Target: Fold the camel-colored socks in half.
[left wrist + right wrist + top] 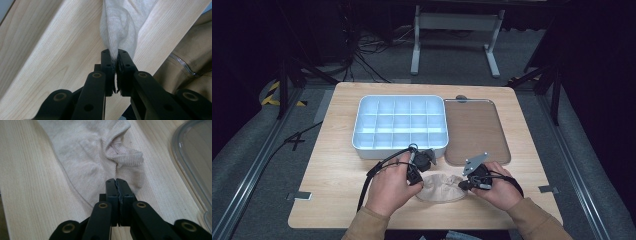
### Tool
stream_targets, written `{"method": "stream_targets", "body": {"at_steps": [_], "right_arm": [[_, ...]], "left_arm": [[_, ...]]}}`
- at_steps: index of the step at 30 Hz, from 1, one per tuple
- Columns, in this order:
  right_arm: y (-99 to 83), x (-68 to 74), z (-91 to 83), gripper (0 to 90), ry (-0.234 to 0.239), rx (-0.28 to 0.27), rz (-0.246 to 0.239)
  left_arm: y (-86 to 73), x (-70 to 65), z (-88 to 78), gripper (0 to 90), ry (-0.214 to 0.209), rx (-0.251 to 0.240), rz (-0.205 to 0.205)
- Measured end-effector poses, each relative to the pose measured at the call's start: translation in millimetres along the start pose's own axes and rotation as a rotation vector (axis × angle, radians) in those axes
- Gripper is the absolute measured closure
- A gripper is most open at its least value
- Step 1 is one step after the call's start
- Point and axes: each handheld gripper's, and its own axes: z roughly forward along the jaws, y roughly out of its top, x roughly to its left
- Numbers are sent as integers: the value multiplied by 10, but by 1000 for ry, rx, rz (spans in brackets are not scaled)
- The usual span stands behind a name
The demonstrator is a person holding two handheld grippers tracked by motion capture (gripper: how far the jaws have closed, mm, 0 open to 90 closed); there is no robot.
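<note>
A beige sock [439, 189] lies crumpled on the wooden table [337, 175] between the person's two hands. My left gripper [418, 181] is at the sock's left end. In the left gripper view its jaws [115, 53] are shut on a bunched fold of the sock [120, 22], which stretches away from them. My right gripper [462, 185] is at the sock's right end. In the right gripper view its jaws [116, 180] are closed together, tips down on the near edge of the sock [85, 157], beside a raised knitted fold.
A white box with several compartments [362, 145] stands just beyond the hands. To its right lies a flat brown-tinted lid [474, 130], whose clear rim [190, 170] is close to my right gripper. A tan jacket sleeve with a zip [190, 57] is near the left jaws.
</note>
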Motion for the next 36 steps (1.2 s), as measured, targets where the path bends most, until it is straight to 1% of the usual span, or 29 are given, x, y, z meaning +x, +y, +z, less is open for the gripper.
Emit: {"method": "stream_targets", "body": {"at_steps": [1,3,5,6,7,9,10,14,15,17,20,24,25,28,32,33,35,36], "right_arm": [[4,8,8,891,0,5,-3],[9,16,23,892,-8,-1,-10],[9,25,33,893,-11,-3,-14],[5,21,32,893,0,-7,-16],[-2,20,37,894,-4,-12,-10],[-18,6,40,894,9,-25,5],[-25,-1,35,895,8,-25,5],[-24,14,38,895,-1,-25,-9],[-22,23,40,895,-3,-24,-11],[-20,26,45,895,2,-31,-17],[-23,34,49,895,2,-35,-11],[-41,42,52,895,7,-51,8],[-45,37,50,896,5,-52,6],[-74,31,50,895,12,-71,24],[-118,29,52,895,13,-103,34],[-118,29,52,895,13,-103,34],[-136,37,52,895,11,-115,44],[-144,45,52,895,3,-122,40]], "left_arm": [[0,0,-6,850,-2,-9,6],[7,-12,-23,849,-10,-17,5],[32,-31,-30,848,-13,-34,14],[53,-45,-31,848,-11,-43,16],[78,-57,-26,848,-11,-50,22],[131,-87,-13,848,-11,-57,32],[157,-98,-8,848,-16,-62,44],[251,-144,-3,848,-18,-72,68],[268,-153,-3,848,-17,-72,68],[307,-165,-10,848,-15,-71,78],[348,-175,-13,848,-15,-76,91],[429,-233,-32,847,-15,-90,112],[451,-252,-26,847,-13,-91,116],[516,-286,2,847,-18,-79,141],[601,-313,37,847,-22,-66,158],[601,-313,37,847,-22,-66,158],[641,-328,66,847,-19,-60,163],[661,-336,84,846,-11,-55,167]]}}
